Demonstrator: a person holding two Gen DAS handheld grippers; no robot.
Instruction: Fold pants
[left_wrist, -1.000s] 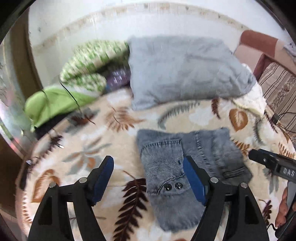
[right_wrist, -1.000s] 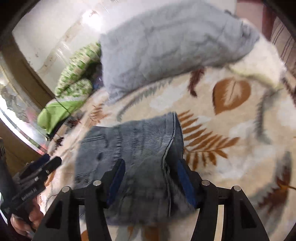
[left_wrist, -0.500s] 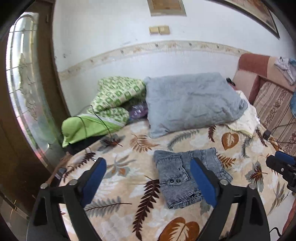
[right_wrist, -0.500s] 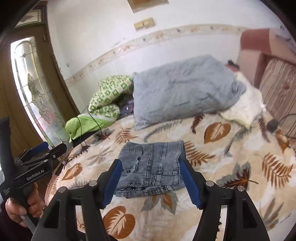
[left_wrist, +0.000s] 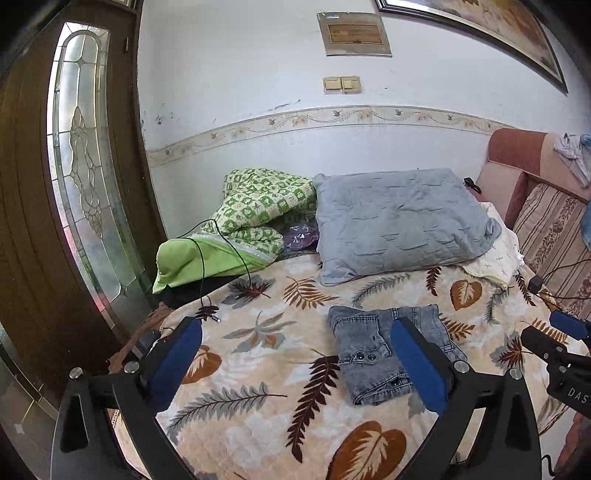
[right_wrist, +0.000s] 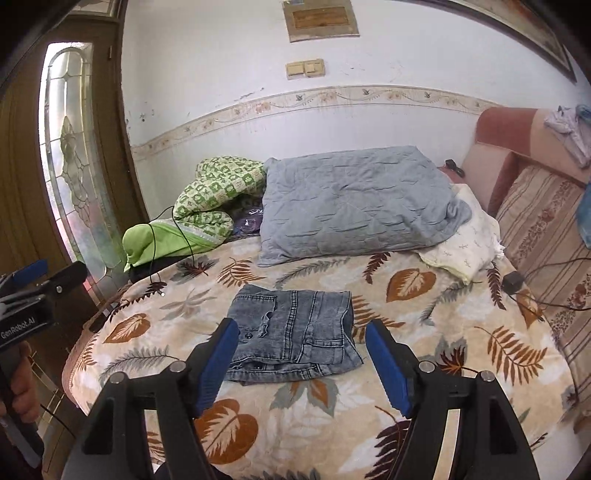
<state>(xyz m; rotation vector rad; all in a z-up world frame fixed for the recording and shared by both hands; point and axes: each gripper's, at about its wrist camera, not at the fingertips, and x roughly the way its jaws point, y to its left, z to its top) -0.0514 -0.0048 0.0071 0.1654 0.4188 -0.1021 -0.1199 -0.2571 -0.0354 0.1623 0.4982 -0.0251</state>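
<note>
The grey-blue denim pants (left_wrist: 384, 350) lie folded into a compact rectangle on the leaf-patterned bedspread (left_wrist: 258, 369). They also show in the right wrist view (right_wrist: 295, 332). My left gripper (left_wrist: 295, 362) is open and empty, held back and above the bed, to the left of the pants. My right gripper (right_wrist: 303, 354) is open and empty, held back above the near edge of the pants. Neither touches the cloth. The right gripper shows at the right edge of the left wrist view (left_wrist: 561, 347); the left one shows at the left edge of the right wrist view (right_wrist: 37, 288).
A grey pillow (left_wrist: 399, 225) and a green patterned quilt (left_wrist: 251, 221) lie at the bed's far side by the wall. A black cable (left_wrist: 207, 258) trails over the quilt onto the bed. A striped sofa (right_wrist: 546, 236) stands on the right, a wooden door (left_wrist: 74, 184) on the left.
Both grippers have pulled up and back from the pants, which now lie folded and released on the bed. The view has widened from close over the denim to the whole bed.
</note>
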